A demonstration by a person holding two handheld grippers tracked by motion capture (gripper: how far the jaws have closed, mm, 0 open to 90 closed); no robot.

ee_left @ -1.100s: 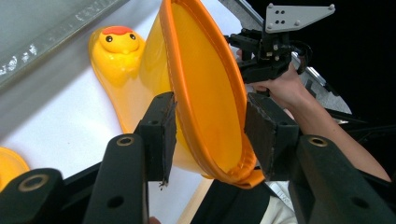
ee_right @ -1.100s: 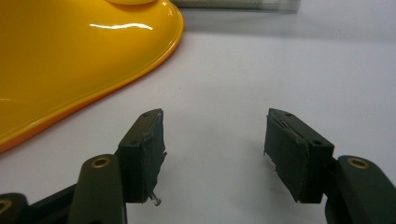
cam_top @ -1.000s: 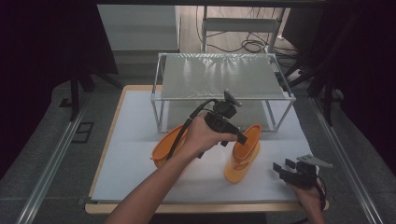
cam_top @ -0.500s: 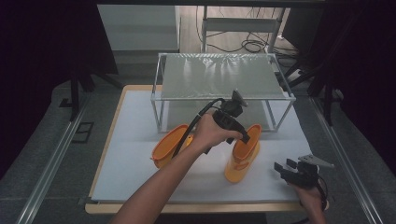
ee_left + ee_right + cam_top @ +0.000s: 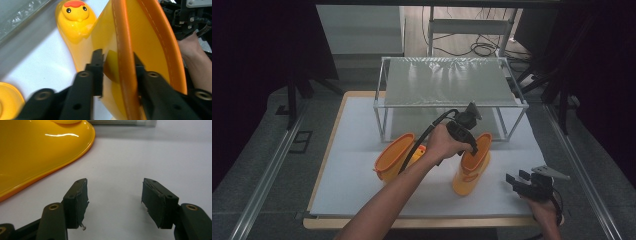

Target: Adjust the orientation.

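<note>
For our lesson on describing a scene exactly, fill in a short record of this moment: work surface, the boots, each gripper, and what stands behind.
surface: white table top
upright boot: yellow boot with orange rim, standing
other boot: second yellow boot lying on its side, to the left
left gripper: left gripper has just been closing, one jaw on each side of the upright boot's rim
right gripper: right gripper open, nothing between its jaws, low over the table
behind: metal-framed shelf

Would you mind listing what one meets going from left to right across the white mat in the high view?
Boot lying on its side → left gripper, closing on the rim of the upright boot → right gripper.
</note>
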